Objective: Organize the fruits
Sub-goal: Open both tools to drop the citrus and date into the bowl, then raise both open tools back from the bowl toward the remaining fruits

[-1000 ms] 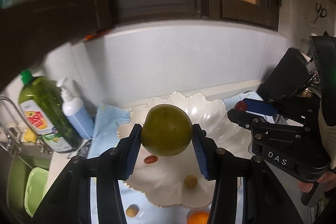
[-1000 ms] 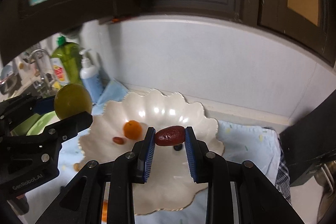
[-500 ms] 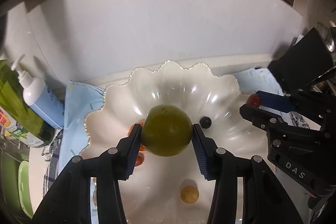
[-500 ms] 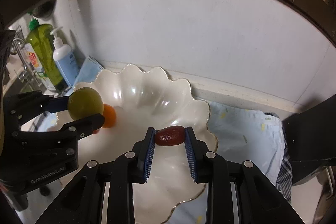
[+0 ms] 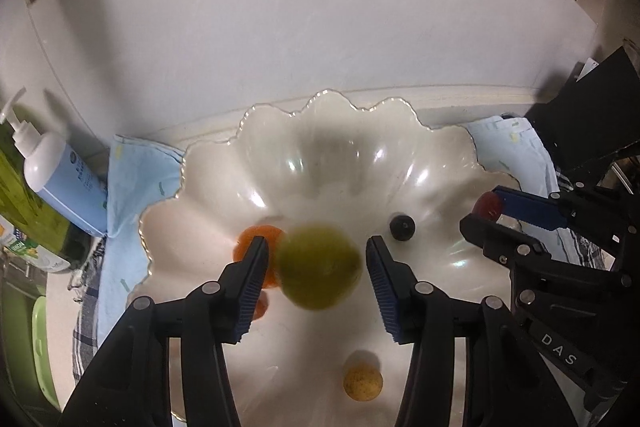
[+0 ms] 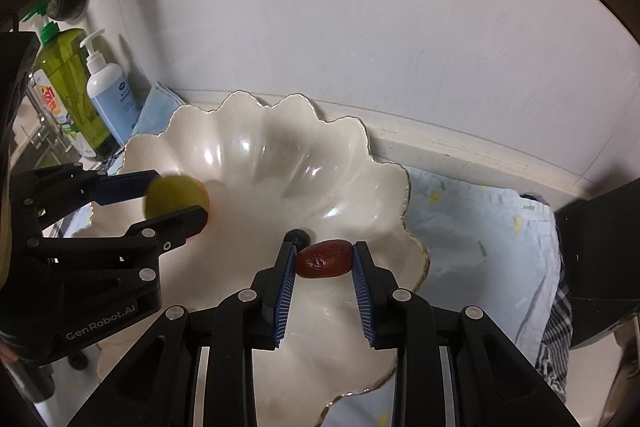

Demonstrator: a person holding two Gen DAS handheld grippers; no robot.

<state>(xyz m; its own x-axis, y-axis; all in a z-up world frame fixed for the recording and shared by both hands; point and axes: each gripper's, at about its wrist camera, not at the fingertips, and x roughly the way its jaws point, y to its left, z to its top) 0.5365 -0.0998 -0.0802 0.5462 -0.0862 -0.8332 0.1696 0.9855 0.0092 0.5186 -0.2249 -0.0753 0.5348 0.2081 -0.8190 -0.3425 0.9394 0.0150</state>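
Left wrist view: left gripper point(image 5: 316, 259) spread, green fruit point(image 5: 319, 265) blurred between its pads, clear of both, over scalloped bowl point(image 5: 208, 167) (orange point(image 5: 252, 239), dark berry point(image 5: 402, 227), yellow fruit point(image 5: 363, 383) inside) | Right wrist view: right gripper point(image 6: 323, 259) pinching red date point(image 6: 323, 259) above bowl's right rim; blue cloth point(image 6: 480, 227) beneath bowl

right gripper point(image 5: 486, 217) body — "DAS" | left gripper point(image 6: 176, 201) body — "GenRobot.AI"
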